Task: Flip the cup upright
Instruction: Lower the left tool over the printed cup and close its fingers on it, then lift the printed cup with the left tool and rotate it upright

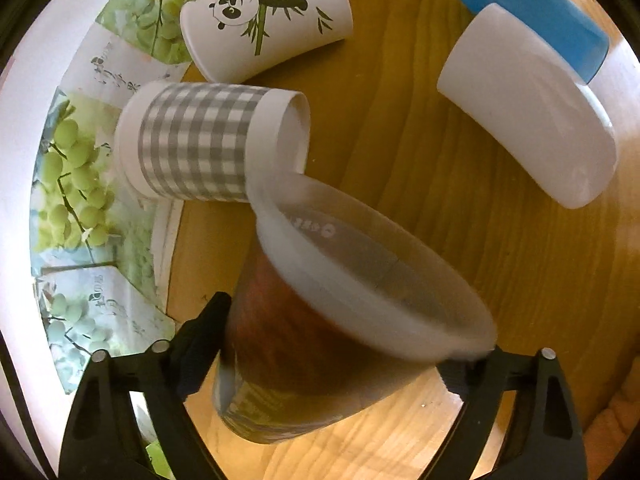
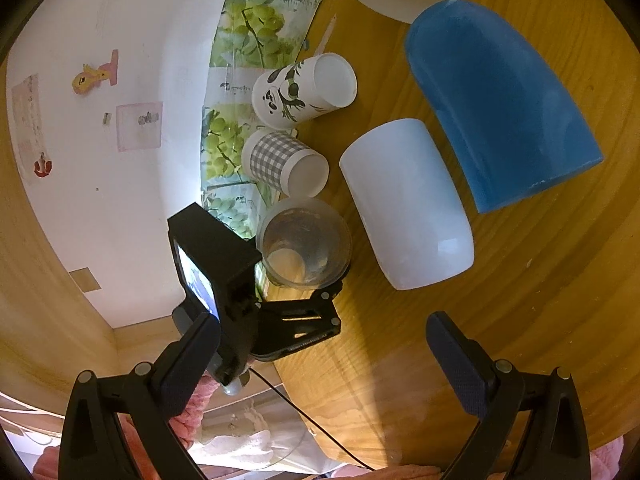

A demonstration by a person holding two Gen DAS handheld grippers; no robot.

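Note:
My left gripper (image 1: 340, 344) is shut on a translucent plastic cup (image 1: 360, 288), held tilted above the wooden table, its mouth facing up and away; it is blurred. In the right wrist view the same cup (image 2: 304, 240) sits in the left gripper (image 2: 296, 280), mouth toward the camera. My right gripper (image 2: 324, 364) is open and empty, off the table's near edge.
On the round wooden table (image 1: 420, 140) lie a gingham paper cup (image 1: 200, 140), a panda paper cup (image 1: 264, 24), a white cup (image 1: 528, 120) and a blue cup (image 1: 532, 8), all on their sides. A grape-print box (image 1: 80, 184) stands at the left against the wall.

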